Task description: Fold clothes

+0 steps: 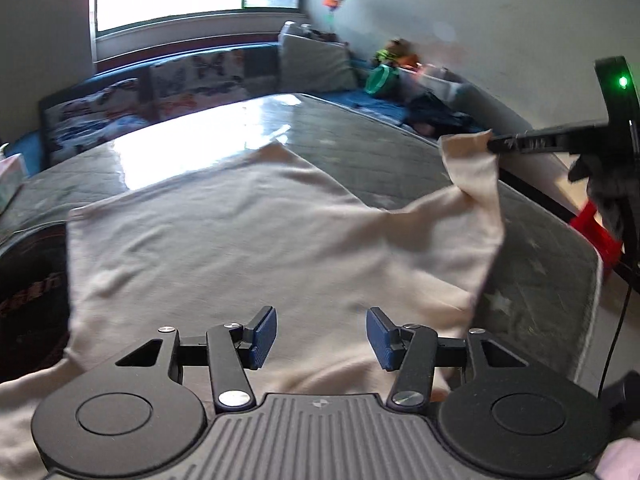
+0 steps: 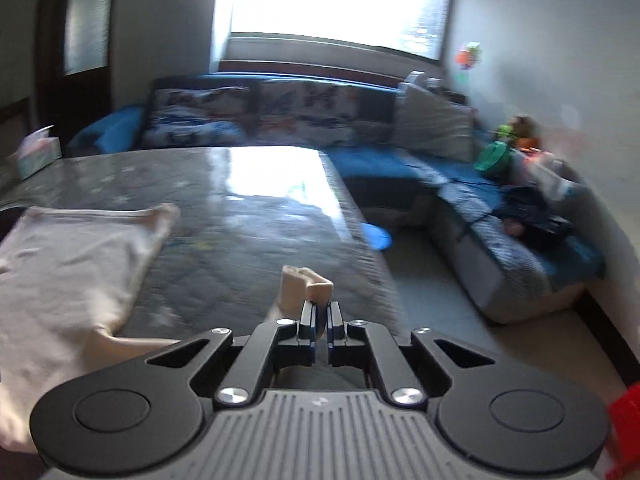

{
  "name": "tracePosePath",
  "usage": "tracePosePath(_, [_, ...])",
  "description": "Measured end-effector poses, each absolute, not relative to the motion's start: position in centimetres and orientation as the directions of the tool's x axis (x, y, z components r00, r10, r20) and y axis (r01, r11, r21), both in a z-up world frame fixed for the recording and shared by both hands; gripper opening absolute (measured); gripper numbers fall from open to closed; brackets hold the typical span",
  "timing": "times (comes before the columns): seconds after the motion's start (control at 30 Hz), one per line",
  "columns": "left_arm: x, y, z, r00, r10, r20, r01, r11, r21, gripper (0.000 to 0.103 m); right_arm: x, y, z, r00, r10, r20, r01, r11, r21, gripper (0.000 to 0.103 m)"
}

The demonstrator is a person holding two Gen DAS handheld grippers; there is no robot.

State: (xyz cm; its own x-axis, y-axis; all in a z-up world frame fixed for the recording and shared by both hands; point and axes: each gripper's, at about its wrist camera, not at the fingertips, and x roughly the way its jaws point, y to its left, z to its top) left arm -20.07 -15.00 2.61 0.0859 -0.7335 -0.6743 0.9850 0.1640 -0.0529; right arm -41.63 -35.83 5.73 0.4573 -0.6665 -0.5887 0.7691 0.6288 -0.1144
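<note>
Right hand-held gripper (image 2: 321, 316) pinches cream garment (image 1: 248, 240) corner (lifted).

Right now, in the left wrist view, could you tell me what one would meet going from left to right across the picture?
Tissue box → butterfly-print cushions → cream garment spread on the table → its lifted corner → right gripper clamped on that corner → red object at the right edge.
</note>
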Motion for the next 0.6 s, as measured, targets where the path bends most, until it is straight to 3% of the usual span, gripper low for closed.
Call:
tracePosePath(0.23, [-21.0,-14.8,1.9,0.049,-0.722,-0.69,0.994,0.102,-0.037,0.053,-46.8,-37.8,3.4,0.307,-0.695,-0.651,0.861,0.493,-0.12,0.01])
tracePosePath(0.6, [-21.3,-14.6,2.0,0.043,-0.713,-0.7,0.995,0.091,-0.032,0.054,-44.1,-39.2,2.3,0.413,-0.627,-0.66,0.815,0.578,-0.039,0.012])
